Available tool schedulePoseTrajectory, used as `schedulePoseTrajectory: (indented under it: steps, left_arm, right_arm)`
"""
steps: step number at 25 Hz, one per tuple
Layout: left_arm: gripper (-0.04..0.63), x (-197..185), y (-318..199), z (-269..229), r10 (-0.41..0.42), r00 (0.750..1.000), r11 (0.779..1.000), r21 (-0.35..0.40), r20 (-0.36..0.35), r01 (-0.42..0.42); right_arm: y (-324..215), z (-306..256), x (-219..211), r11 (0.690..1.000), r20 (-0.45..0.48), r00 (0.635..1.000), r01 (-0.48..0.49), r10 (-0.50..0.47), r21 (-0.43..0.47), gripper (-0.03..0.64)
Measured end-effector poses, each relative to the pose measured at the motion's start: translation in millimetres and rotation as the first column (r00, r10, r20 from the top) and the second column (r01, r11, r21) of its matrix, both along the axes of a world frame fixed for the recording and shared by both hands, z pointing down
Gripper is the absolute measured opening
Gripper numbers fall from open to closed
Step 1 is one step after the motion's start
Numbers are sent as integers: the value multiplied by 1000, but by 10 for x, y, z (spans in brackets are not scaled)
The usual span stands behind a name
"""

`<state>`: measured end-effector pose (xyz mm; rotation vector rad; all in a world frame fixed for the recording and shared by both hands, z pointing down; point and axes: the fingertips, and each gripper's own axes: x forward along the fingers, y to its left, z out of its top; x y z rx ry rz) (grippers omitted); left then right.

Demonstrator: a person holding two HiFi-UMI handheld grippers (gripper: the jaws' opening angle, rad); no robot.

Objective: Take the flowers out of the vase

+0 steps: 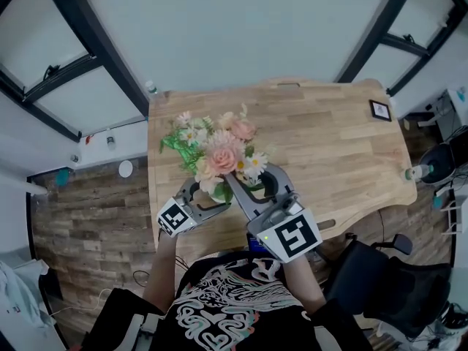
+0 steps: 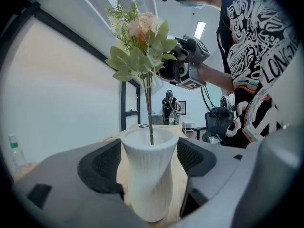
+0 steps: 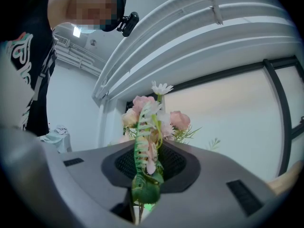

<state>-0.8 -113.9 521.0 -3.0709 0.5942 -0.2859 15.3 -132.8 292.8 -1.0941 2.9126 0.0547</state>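
Note:
A bouquet of pink and white flowers (image 1: 219, 149) with green leaves stands over the near part of the wooden table (image 1: 329, 145). In the left gripper view a white ribbed vase (image 2: 146, 175) sits between my left gripper's pads (image 2: 102, 167), which press on its sides; one thin stem (image 2: 150, 122) rises from its mouth. My left gripper (image 1: 214, 198) is at the bouquet's base. My right gripper (image 1: 247, 183) is shut on the flower stems (image 3: 142, 184) just under the blooms (image 3: 154, 115), above the vase. It also shows behind the leaves as the right gripper (image 2: 183, 70).
A small black-framed square (image 1: 380, 110) lies at the table's far right. One bottle (image 1: 151, 88) stands at the far left corner, another bottle (image 1: 417, 172) at the right edge. An office chair (image 1: 395, 269) stands near right. A person (image 2: 169, 106) stands far back.

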Motion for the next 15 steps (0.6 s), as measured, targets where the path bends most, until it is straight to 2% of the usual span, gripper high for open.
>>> schedulePoseTrajectory:
  steps: [2,4,15]
  left_arm:
    - [347,-38,14,-41,-14,1000,1000,-10,-18,13]
    - [385,-98,5,-26,-32,999,999,-7,-31,31]
    - [385,-263,59,-193,-89,995,994,55,-37,91]
  right_arm:
    - [14,-28,-9,1000,3,1000,3,-3,8,94]
    - [27,-51,-14,1000,5,1000,3,-3,18,94]
    - [126,-217,6,999,23,1000,9,-10,44,94]
